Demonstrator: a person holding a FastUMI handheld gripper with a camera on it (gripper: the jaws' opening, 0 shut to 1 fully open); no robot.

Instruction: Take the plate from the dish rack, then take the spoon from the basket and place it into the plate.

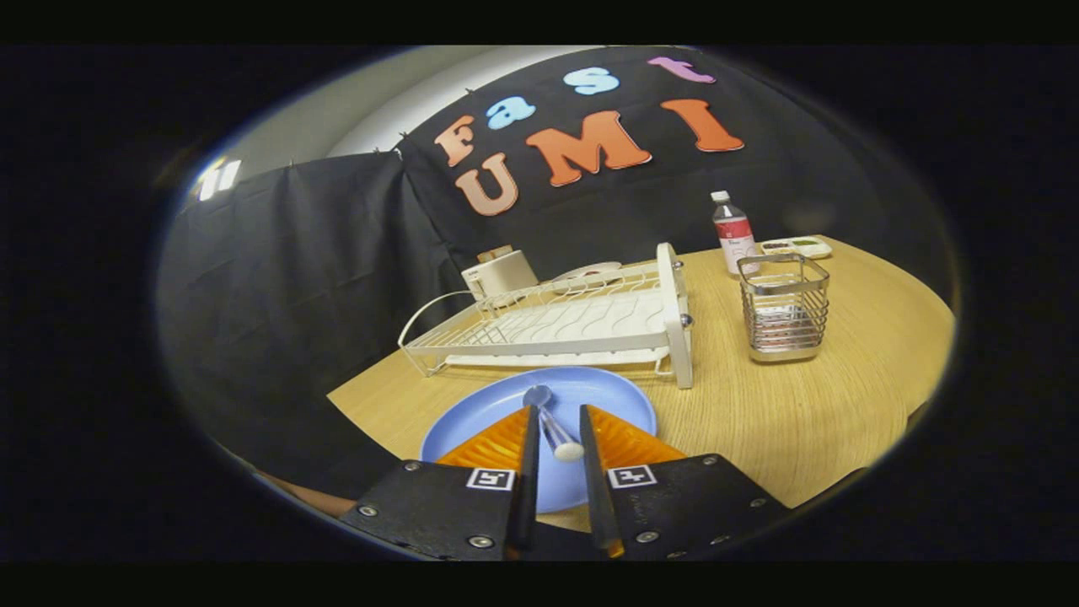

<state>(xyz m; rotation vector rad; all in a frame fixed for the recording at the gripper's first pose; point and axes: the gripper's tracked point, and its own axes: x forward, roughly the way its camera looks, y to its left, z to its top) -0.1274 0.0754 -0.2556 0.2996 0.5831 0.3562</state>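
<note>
Hovering low over the round, flat blue plate (582,396), the hand-held gripper (556,430) has its fingers parted with a narrow gap between them, and the slim metal spoon with a pale rounded handle end (552,426) lies in that gap on the plate, bowl pointing away toward the rack. Neither finger seems to press on the handle, so the spoon looks set down, not clamped — a loose, open stance that suits letting go. The plate sits on the light wooden table (759,421) just in front of the white wire dish rack (573,324), close enough to suggest it was set down within easy reach. Off to the side, well apart from the plate, stands the square steel wire basket (784,308), the spoon's source, with a clear bottle with a red label (733,232) beyond it. By my reading, the task is as good as done; only backing the fingers away cleanly remains, without nudging the handle.
</note>
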